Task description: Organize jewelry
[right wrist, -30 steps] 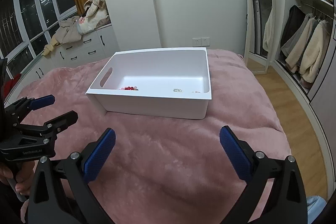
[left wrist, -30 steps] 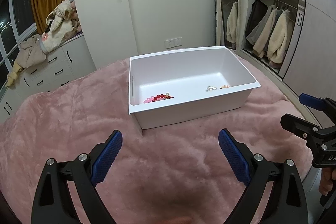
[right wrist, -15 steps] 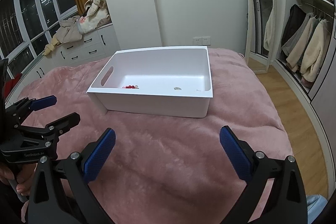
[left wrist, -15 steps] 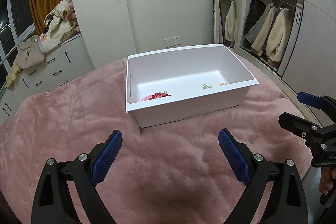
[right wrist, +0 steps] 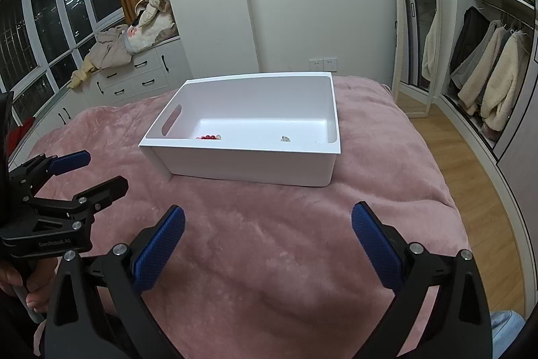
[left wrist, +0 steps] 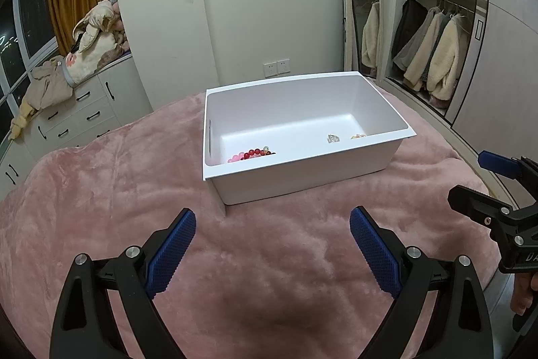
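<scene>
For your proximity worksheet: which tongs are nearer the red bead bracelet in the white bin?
Left tongs, roughly in line with the red bead bracelet; right tongs sit farther right.

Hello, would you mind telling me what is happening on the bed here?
A person holds a two-finger gripper in each hand above a pink blanket. The left gripper and the right gripper are both open and hold nothing. Ahead of them a white bin sits on the blanket, with a red and pink bead bracelet and two small pieces lying inside. Neither gripper touches the bin.
</scene>
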A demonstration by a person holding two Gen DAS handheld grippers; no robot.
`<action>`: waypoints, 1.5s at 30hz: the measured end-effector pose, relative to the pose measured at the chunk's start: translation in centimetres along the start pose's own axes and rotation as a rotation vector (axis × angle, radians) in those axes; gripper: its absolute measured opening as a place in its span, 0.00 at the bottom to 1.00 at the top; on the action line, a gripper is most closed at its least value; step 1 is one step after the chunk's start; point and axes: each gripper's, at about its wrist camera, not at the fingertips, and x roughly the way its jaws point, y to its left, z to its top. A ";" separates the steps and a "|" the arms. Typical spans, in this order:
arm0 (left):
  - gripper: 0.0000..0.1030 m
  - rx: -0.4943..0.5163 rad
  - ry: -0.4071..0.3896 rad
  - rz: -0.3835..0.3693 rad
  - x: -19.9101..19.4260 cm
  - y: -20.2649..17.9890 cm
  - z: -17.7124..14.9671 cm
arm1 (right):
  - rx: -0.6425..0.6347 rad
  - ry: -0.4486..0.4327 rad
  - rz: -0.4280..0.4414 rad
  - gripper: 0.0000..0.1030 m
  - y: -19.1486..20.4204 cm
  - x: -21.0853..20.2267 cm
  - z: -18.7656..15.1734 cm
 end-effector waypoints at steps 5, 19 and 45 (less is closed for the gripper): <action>0.91 0.004 -0.001 -0.001 0.0 0.1 0.0 | -0.003 0.005 0.001 0.95 0.2 0.0 0.0; 0.91 0.004 0.004 -0.015 0.4 0.1 0.0 | 0.000 0.006 -0.006 0.95 0.0 0.1 -0.1; 0.91 0.012 0.012 -0.016 1.0 0.1 -0.1 | 0.008 0.017 -0.014 0.95 -0.3 0.6 -0.4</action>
